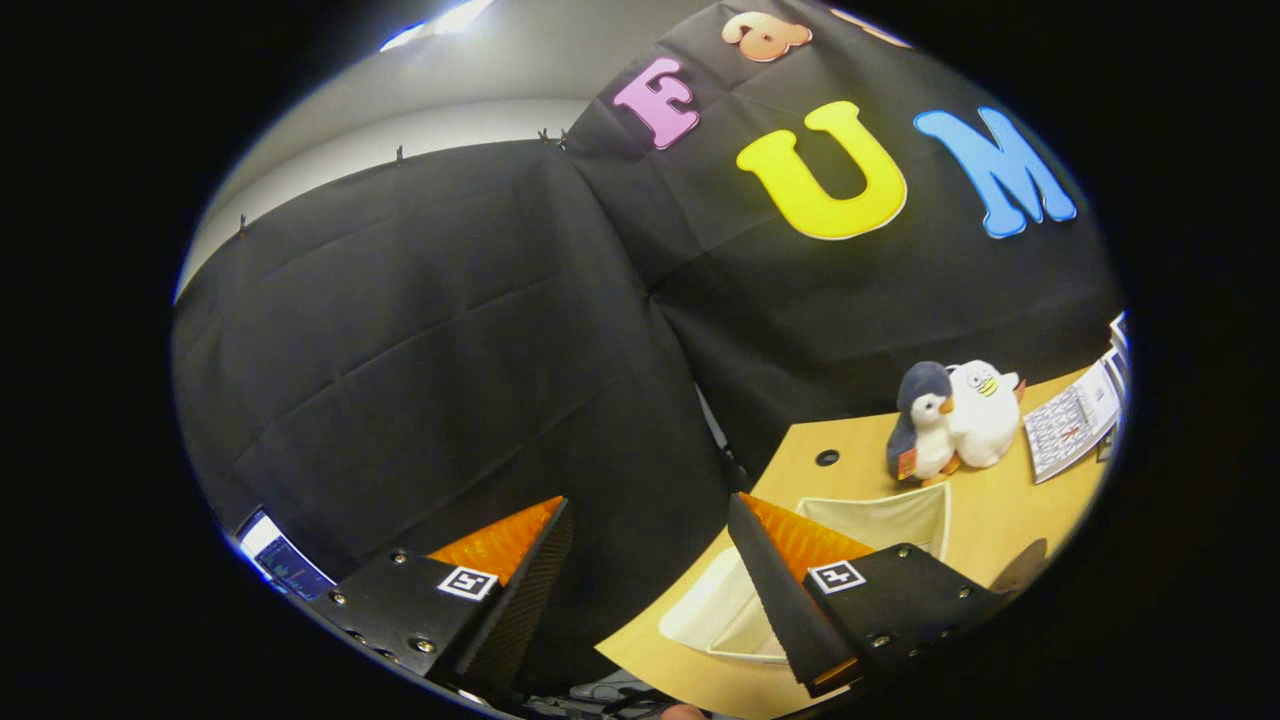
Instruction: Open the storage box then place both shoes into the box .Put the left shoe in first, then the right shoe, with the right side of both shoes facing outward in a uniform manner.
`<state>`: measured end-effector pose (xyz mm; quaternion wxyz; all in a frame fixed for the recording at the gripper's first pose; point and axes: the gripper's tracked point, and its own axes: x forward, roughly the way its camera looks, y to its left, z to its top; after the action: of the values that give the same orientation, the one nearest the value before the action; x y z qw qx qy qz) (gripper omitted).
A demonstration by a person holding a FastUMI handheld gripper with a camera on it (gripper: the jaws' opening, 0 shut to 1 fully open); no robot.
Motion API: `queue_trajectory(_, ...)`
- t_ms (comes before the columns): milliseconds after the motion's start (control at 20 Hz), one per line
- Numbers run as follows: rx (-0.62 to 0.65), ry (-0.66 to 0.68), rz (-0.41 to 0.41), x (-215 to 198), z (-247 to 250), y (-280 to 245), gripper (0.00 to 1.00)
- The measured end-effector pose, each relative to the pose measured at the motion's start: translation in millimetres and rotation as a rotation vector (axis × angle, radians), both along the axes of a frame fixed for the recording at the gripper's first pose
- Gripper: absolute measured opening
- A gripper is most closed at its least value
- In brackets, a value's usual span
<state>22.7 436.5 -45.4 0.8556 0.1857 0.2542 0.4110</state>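
Note:
My gripper [650, 515] is held up high and tilted, its fingers wide apart with nothing between them, so it is open. Beyond the right finger [775, 580] lies a cream fabric storage box [900, 520] on the wooden table [1000, 500], partly hidden by that finger. The box looks open at the top, with its pale inside wall showing. Behind the left finger [520, 590] there is just the booth's black cloth.
Two plush toys, a grey penguin [920, 420] and a white one [985, 410], stand on the table just behind the box. A printed sheet [1075, 420] lies at the table's far right. A screen [285, 565] glows beside the left finger. The table has a round cable hole [827, 457].

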Motion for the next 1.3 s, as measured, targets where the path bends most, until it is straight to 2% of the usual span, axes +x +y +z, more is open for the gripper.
queue_trajectory(250,-0.134,-0.073,-0.095,22.6,-24.7,-76.1,0.97)
queue_trajectory(750,-0.304,-0.02,-0.263,49.5,-93.1,-196.3,0.98)
queue_trajectory(1000,-0.414,0.019,-0.291,49.8,-142.3,-240.7,0.98)
queue_trajectory(1300,-0.489,0.092,-0.302,40.9,-197.5,-272.7,0.98)
